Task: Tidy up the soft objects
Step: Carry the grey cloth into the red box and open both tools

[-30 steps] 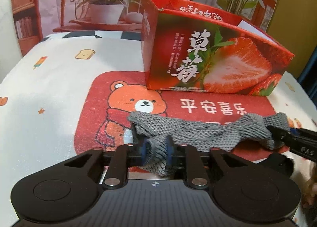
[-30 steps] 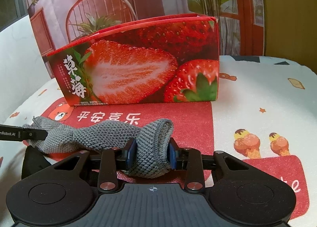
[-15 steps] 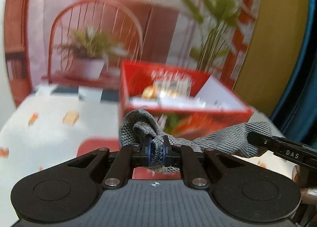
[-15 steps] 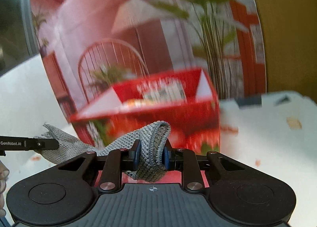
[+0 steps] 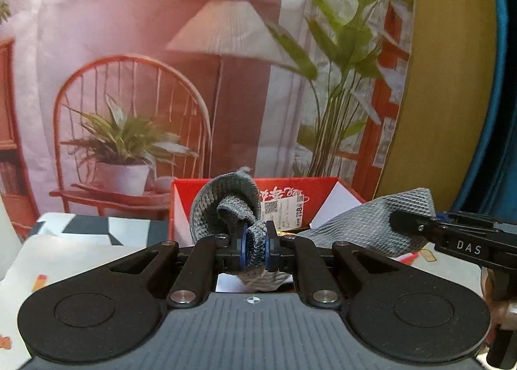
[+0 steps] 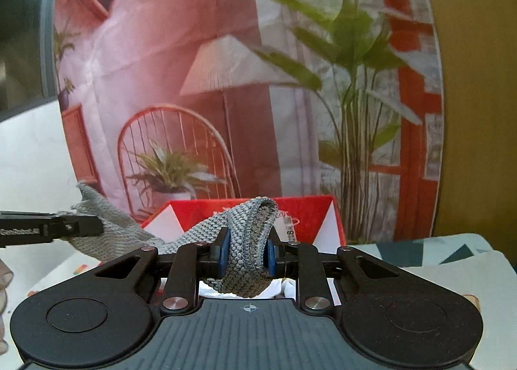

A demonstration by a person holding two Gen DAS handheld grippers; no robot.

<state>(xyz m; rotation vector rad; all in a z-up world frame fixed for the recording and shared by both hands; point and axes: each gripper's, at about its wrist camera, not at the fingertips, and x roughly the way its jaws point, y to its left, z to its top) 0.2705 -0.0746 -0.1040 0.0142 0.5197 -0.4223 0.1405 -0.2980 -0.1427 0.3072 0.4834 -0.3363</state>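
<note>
At the bottom centre of the left wrist view, the left gripper [image 5: 255,248] pinches one bunched end of the grey knitted cloth [image 5: 365,227]. Bottom centre of the right wrist view, the right gripper [image 6: 247,252] clamps the cloth's other end. The cloth spans between them, above the open red cardboard box [image 5: 318,190] at mid-frame. Behind hangs a printed backdrop with chair, lamp and plants [image 5: 135,62].

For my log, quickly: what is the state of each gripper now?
Left gripper: closed on the grey knitted cloth.
Right gripper: closed on the same cloth.
</note>
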